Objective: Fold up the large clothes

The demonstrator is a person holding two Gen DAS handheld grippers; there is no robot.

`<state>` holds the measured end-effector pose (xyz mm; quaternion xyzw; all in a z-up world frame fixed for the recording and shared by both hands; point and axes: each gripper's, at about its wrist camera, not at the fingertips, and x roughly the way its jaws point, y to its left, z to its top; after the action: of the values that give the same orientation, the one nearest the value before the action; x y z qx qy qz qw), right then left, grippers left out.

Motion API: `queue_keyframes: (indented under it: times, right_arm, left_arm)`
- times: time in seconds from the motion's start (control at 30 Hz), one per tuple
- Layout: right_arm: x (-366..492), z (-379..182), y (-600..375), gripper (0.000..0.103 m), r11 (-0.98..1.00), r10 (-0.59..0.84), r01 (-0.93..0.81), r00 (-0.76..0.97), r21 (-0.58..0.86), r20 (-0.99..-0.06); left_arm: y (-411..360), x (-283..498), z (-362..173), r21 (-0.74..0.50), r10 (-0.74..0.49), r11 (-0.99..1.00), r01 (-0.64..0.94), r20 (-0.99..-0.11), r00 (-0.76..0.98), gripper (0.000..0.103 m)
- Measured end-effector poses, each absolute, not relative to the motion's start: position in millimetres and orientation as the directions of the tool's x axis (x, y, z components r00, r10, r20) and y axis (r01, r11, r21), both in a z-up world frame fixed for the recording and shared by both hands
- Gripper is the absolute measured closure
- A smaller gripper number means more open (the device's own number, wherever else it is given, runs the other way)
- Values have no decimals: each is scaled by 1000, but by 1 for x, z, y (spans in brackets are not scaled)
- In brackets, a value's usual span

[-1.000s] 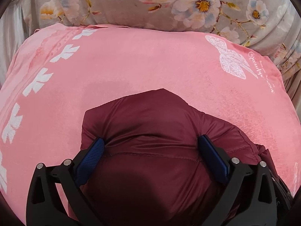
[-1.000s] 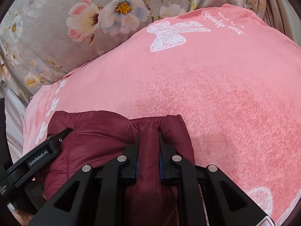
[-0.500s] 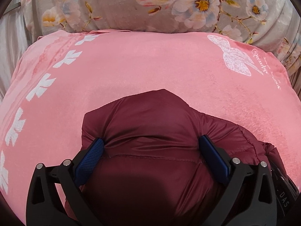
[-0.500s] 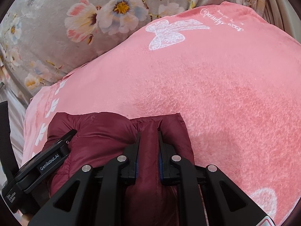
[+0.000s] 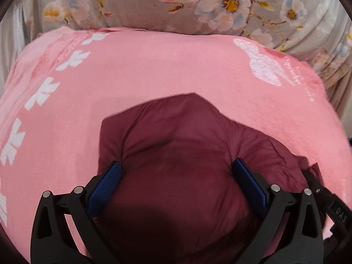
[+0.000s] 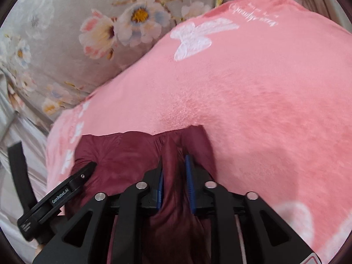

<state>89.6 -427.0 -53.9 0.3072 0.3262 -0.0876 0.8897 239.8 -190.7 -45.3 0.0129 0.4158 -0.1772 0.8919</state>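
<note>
A dark maroon puffer jacket (image 5: 176, 145) lies bunched on a pink blanket (image 5: 154, 70). My left gripper (image 5: 177, 167) has its jaws spread wide around a thick bulge of the jacket, blue pads pressing its two sides. In the right wrist view my right gripper (image 6: 175, 165) is shut on a narrow fold of the jacket (image 6: 123, 151), with the blue pads close together. The left gripper's body (image 6: 59, 195) shows at the lower left of that view, resting on the jacket.
The pink blanket (image 6: 264, 92) has white butterfly prints and covers the bed. A grey floral pillow or sheet (image 5: 198, 6) lies along the far edge, also in the right wrist view (image 6: 66, 44). Pale bedding (image 6: 19, 154) lies at the left.
Both grippers have drawn back slightly with the jacket. More of the floral fabric shows at the top. Both grips are unchanged.
</note>
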Motion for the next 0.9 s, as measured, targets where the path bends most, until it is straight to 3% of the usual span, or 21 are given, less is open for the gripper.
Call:
queue_keyframes:
  times: [0.07, 0.23, 0.5, 0.7, 0.73, 0.77, 0.8, 0.83, 0.87, 0.9]
  right_arm:
    - [57, -42, -427, 68, 811, 25, 347, 785, 472, -619]
    - [-17, -47, -411, 67, 821, 88, 314, 754, 476, -651]
    - [-64, -70, -373, 60, 768, 239, 234, 758, 596, -606]
    - [-54, -69, -373, 60, 752, 178, 279, 786, 597, -592]
    - [-51, -71, -377, 60, 740, 162, 303, 786, 600, -597]
    - [-49, -74, -381, 64, 728, 166, 314, 782, 609, -601]
    - [-47, -78, -385, 76, 703, 200, 304, 783, 643, -589]
    - [-46, -79, -387, 87, 688, 226, 291, 785, 665, -577]
    - [-50, -77, -386, 89, 679, 239, 277, 792, 680, -562]
    - [-57, -72, -385, 93, 678, 243, 254, 808, 690, -536]
  left_arm:
    - [-173, 222, -37, -152, -340, 925, 347, -737, 583, 5]
    - [-129, 176, -35, -231, -411, 894, 383, -760, 503, 5]
    - [-67, 122, -80, -506, -573, 819, 271, -754, 321, 5]
    - [-66, 115, -81, -512, -583, 811, 282, -744, 325, 7]
    - [-68, 116, -81, -508, -580, 813, 283, -746, 327, 12]
    - [-70, 117, -80, -507, -583, 811, 293, -743, 328, 28]
    - [-72, 117, -79, -499, -580, 812, 303, -749, 320, 30]
    - [-72, 117, -77, -489, -572, 817, 304, -754, 323, 40]
    - [-68, 116, -74, -485, -570, 818, 310, -754, 326, 53]
    - [-65, 115, -70, -483, -574, 815, 321, -751, 326, 59]
